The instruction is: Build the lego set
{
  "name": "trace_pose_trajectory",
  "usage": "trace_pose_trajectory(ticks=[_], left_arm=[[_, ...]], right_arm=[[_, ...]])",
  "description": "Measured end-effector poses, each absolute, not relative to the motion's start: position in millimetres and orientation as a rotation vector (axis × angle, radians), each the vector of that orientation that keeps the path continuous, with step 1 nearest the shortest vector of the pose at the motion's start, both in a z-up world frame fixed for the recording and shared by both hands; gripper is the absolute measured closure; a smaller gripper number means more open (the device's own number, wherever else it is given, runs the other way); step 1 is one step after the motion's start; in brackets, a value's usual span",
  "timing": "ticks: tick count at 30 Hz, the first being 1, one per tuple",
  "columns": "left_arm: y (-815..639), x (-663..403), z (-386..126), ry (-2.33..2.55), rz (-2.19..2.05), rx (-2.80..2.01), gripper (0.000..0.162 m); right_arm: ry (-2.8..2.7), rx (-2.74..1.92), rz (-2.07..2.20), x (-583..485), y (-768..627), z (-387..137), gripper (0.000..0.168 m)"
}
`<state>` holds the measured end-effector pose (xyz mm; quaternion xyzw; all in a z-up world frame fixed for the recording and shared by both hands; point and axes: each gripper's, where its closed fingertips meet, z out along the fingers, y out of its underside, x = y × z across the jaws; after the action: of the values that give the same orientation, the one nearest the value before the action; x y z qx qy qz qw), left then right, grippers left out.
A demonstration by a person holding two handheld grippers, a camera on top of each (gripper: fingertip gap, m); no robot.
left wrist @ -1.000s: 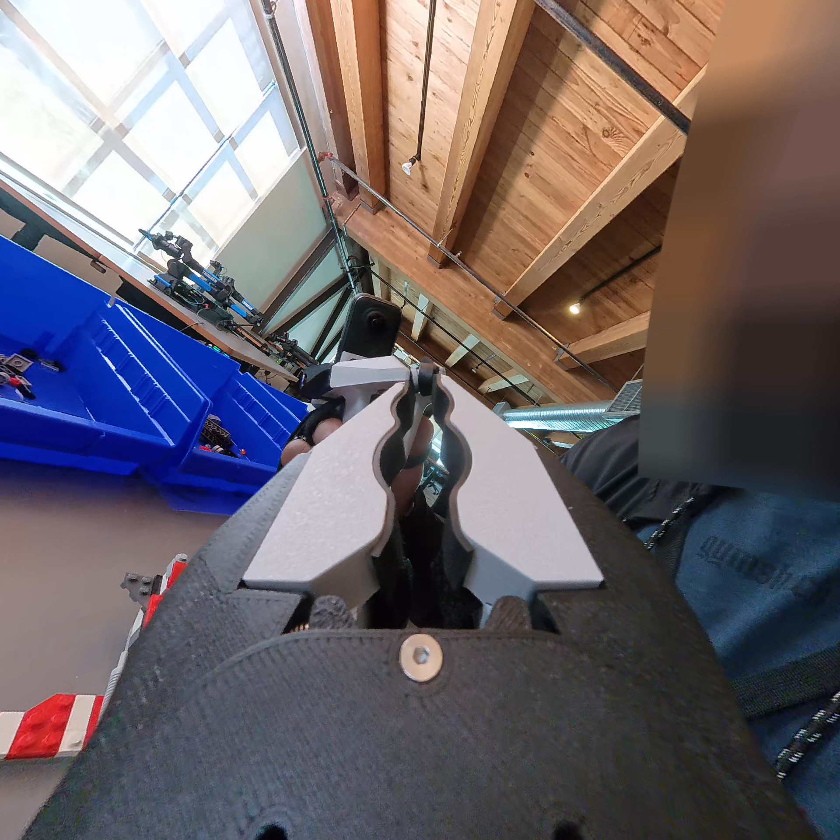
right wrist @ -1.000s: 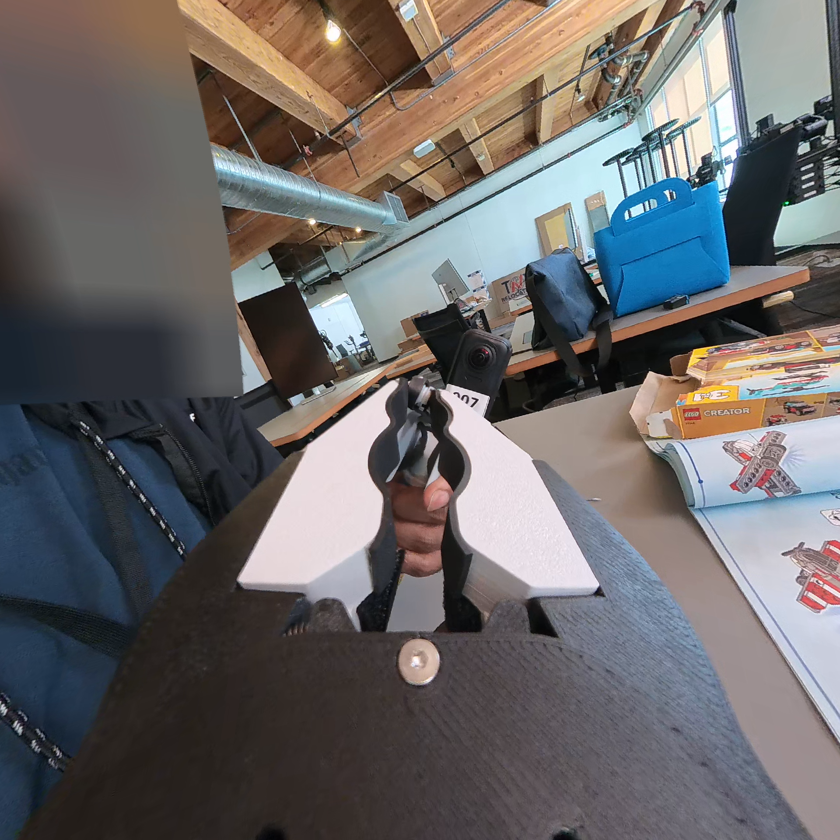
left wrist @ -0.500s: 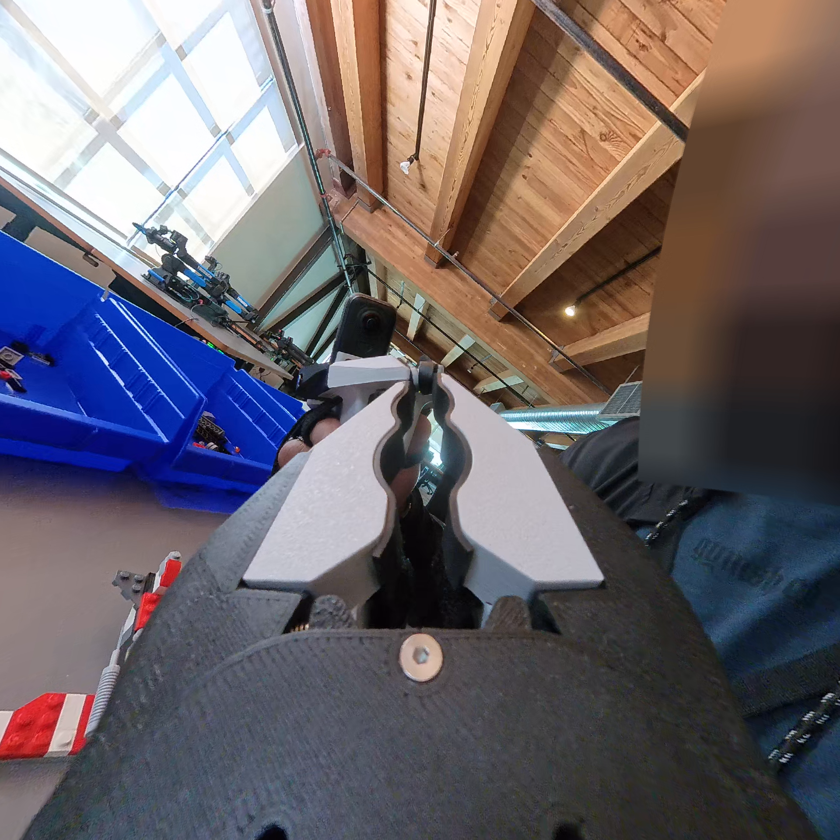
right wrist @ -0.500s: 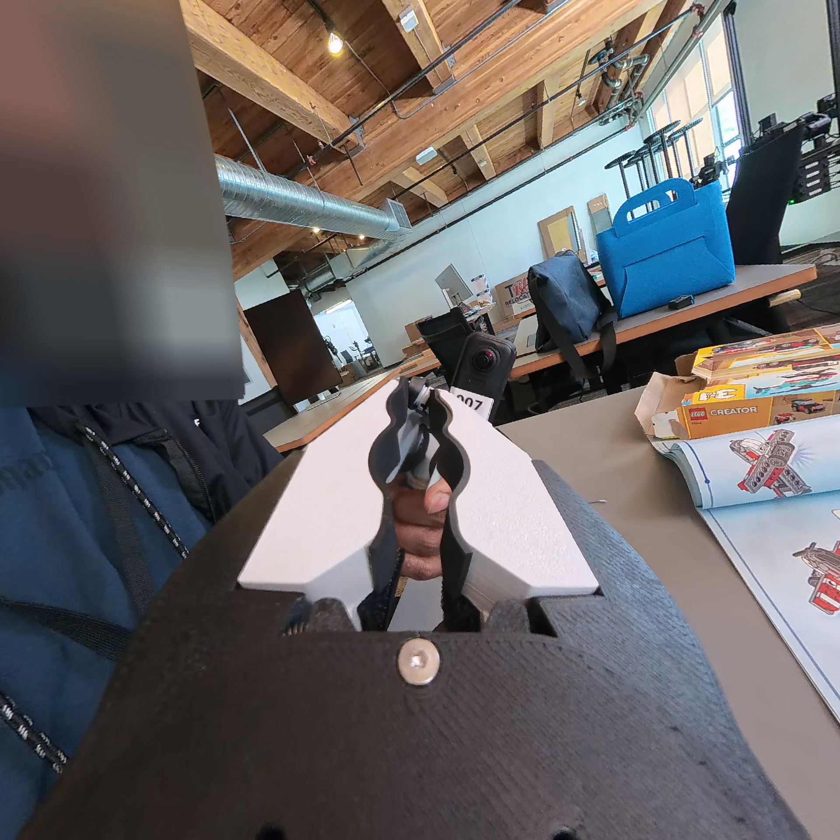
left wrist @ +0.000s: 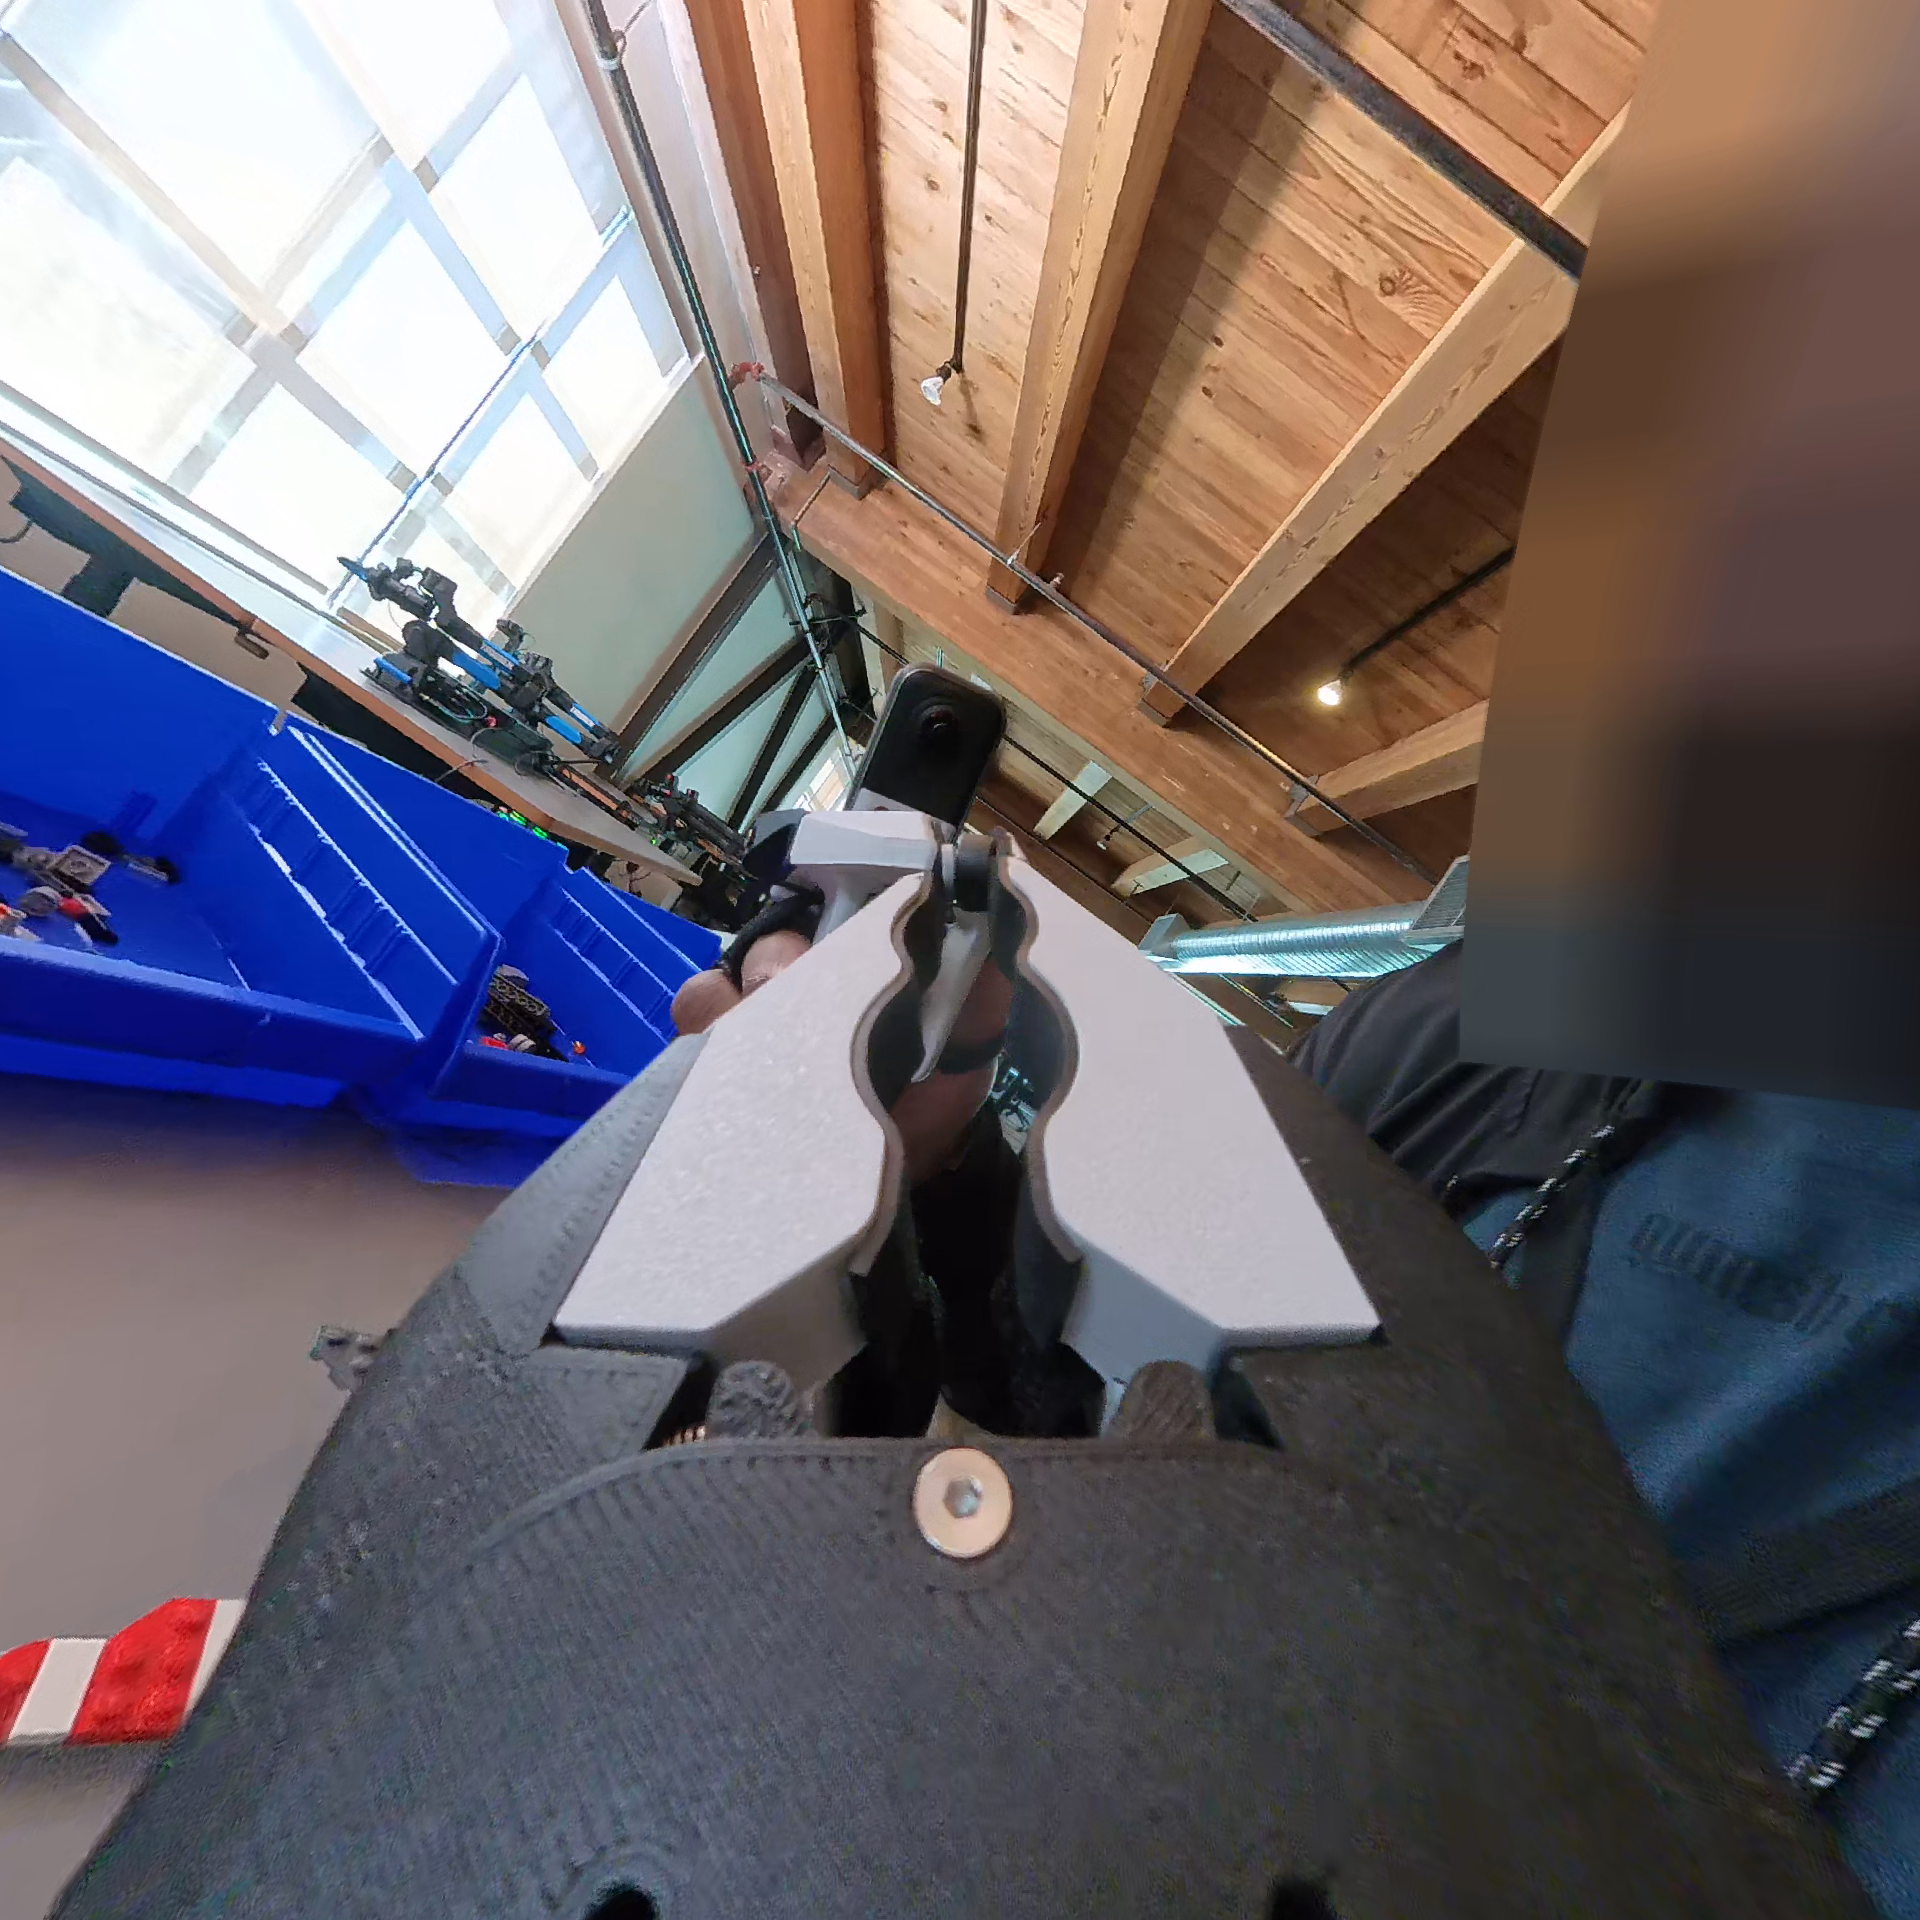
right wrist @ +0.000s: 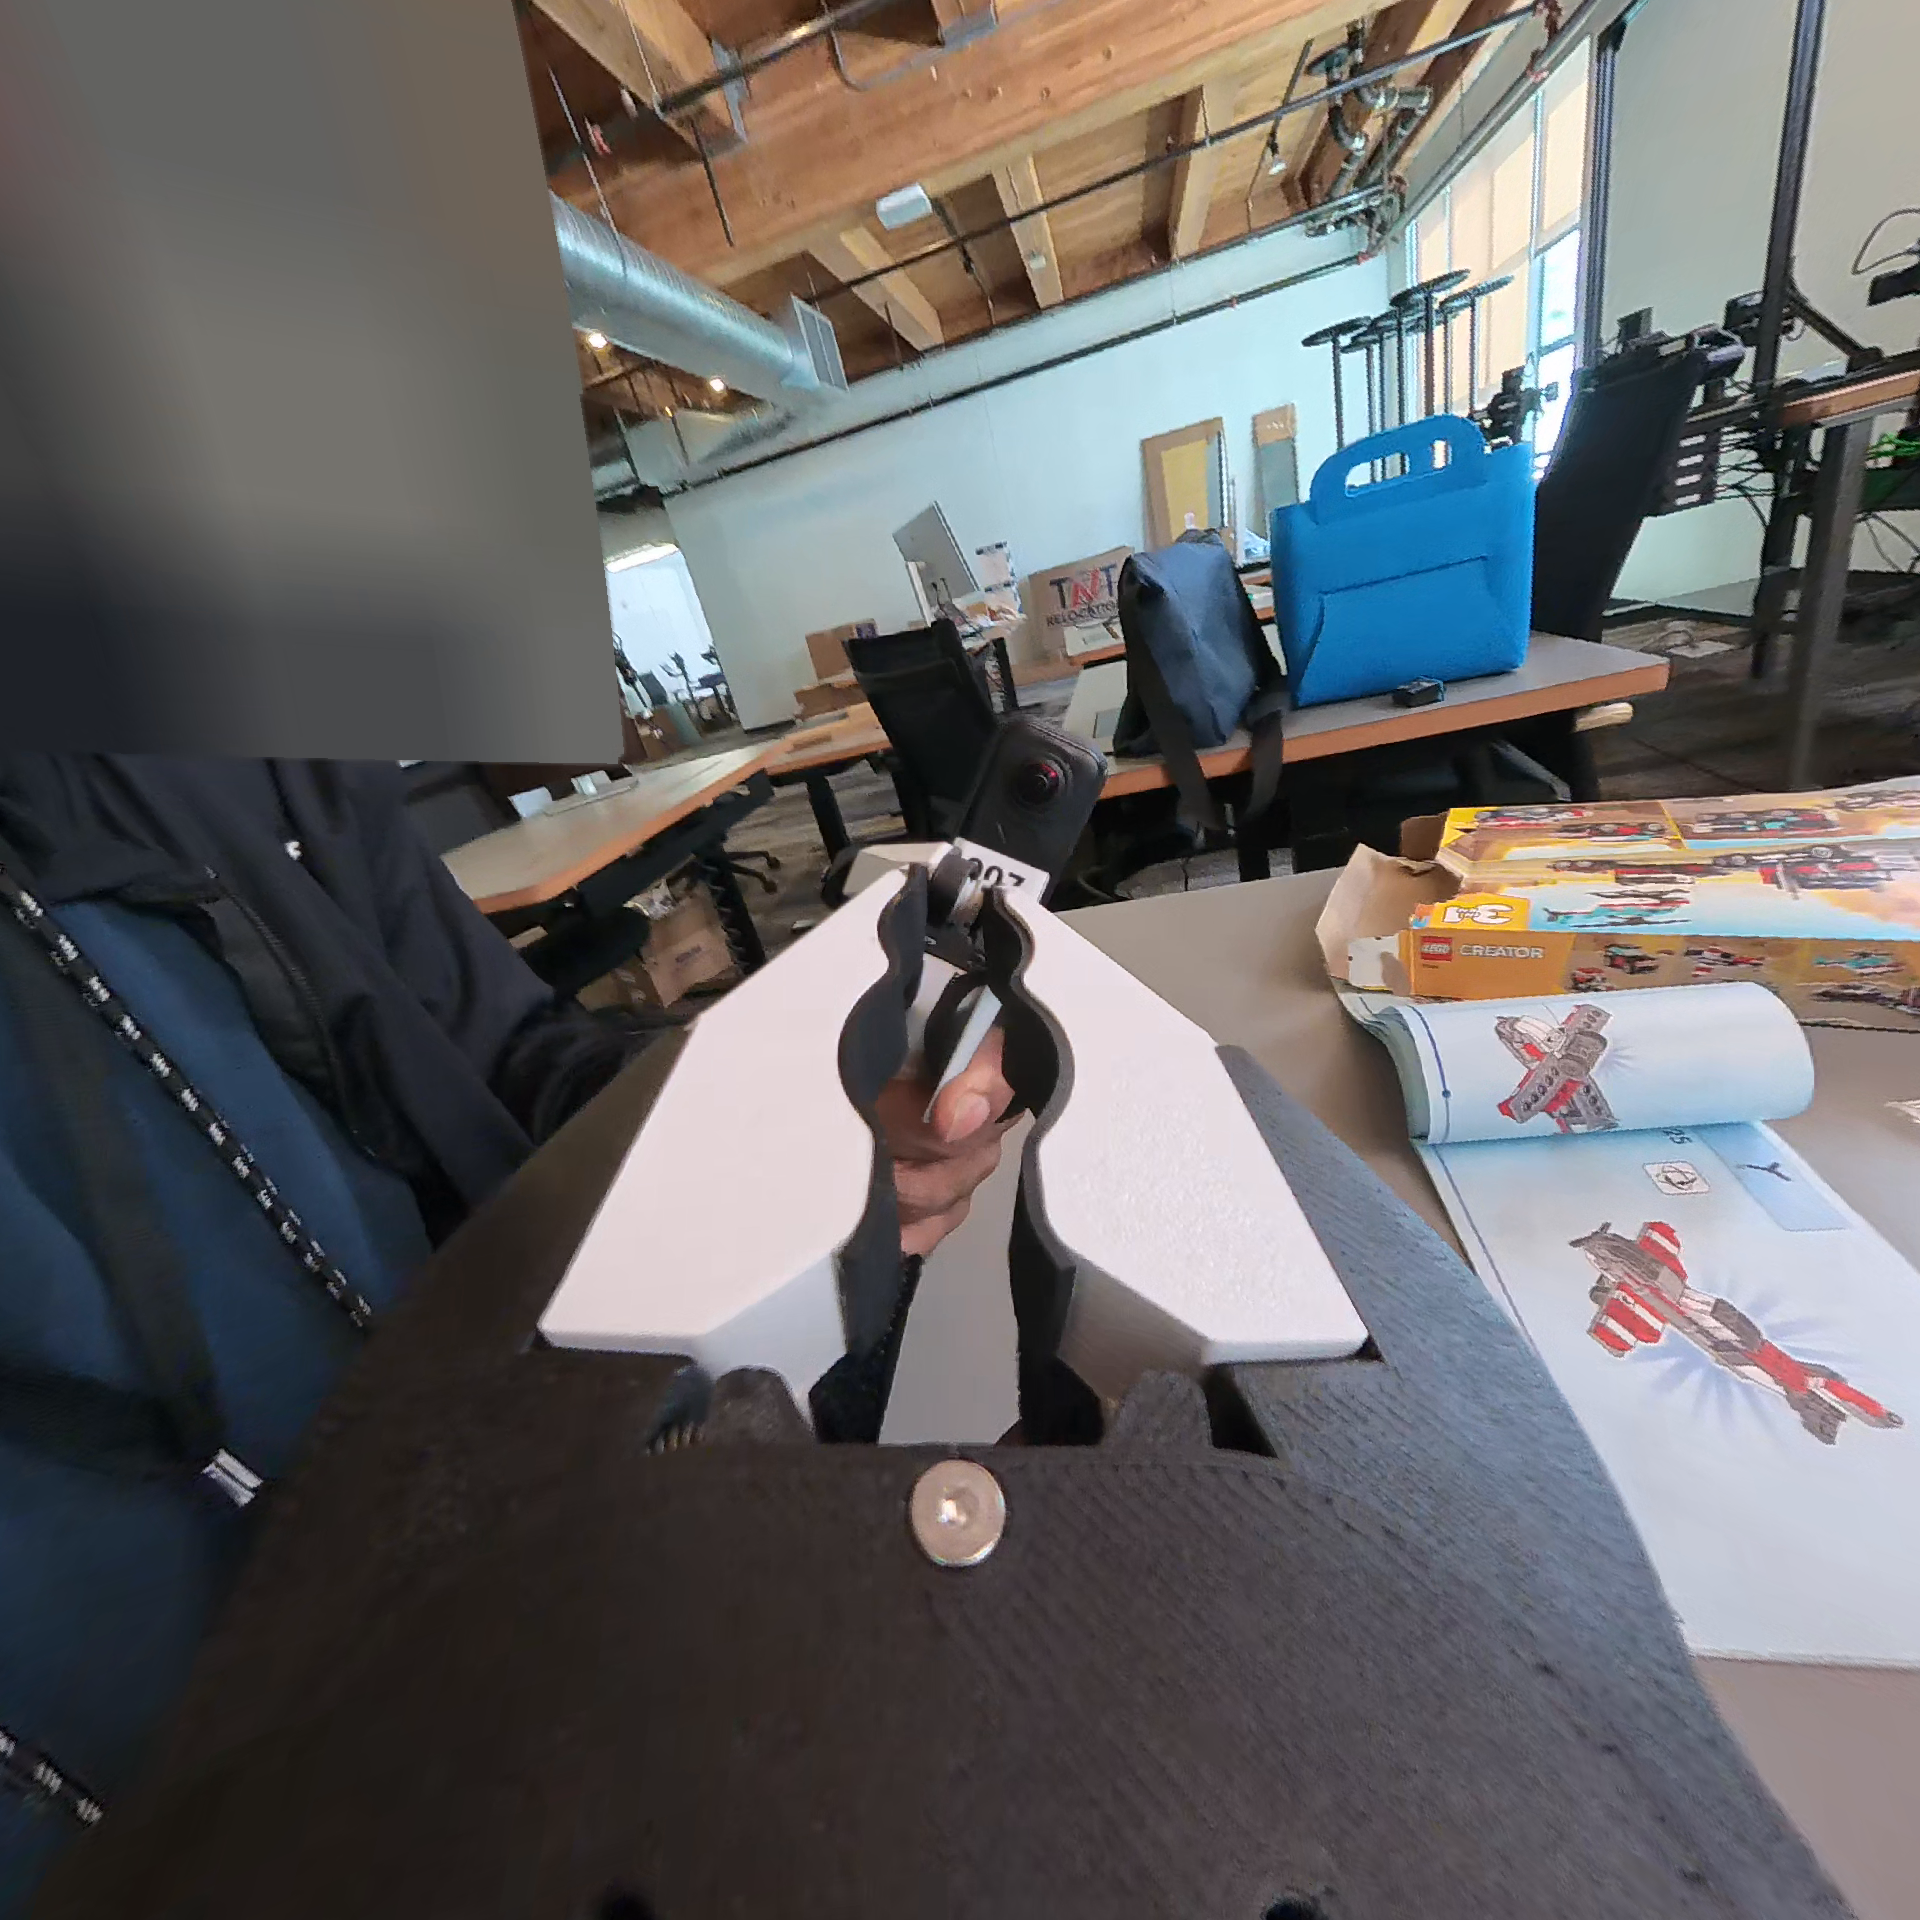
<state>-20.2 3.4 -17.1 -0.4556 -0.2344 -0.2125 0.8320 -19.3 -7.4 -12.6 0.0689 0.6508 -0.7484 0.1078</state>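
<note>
Clearly a mid-air joining step. The left gripper (left wrist: 971, 896) is clenched on a small dark part (left wrist: 974, 876), and the right gripper (right wrist: 958, 906) is pinched on a small grey part (right wrist: 949, 881), tip to tip. Next they need careful alignment, then a press. Farther off, the red-and-white lego model (left wrist: 114, 1671) lies on the table (left wrist: 208, 1299). The instruction booklet (right wrist: 1662, 1351) lies open, and the blue bins (left wrist: 343, 935) sit beyond.

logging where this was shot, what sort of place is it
Probably an open-plan office or lab workspace: long desks with bags and a monitor, exposed timber ceiling beams with ducting, and blue parts bins on the work table.
</note>
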Motion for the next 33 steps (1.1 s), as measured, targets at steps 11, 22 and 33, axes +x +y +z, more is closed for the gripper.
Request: trace_pose_trajectory(ticks=[11, 22, 33], left_arm=[[3, -15, -13, -0.399, -0.149, -1.087, 0.155], [4, -10, -8, -0.322, 0.11, -1.175, 0.155], [0, -2, -2, -0.263, 0.046, -1.119, 0.156]], right_arm=[[2.031, 0.207, -2.14, -14, -8, -8, 0.156], [2.144, 0.154, -2.135, -8, -7, -4, 0.156], [2.084, 0.081, -2.184, 1, -10, 3, 0.157]])
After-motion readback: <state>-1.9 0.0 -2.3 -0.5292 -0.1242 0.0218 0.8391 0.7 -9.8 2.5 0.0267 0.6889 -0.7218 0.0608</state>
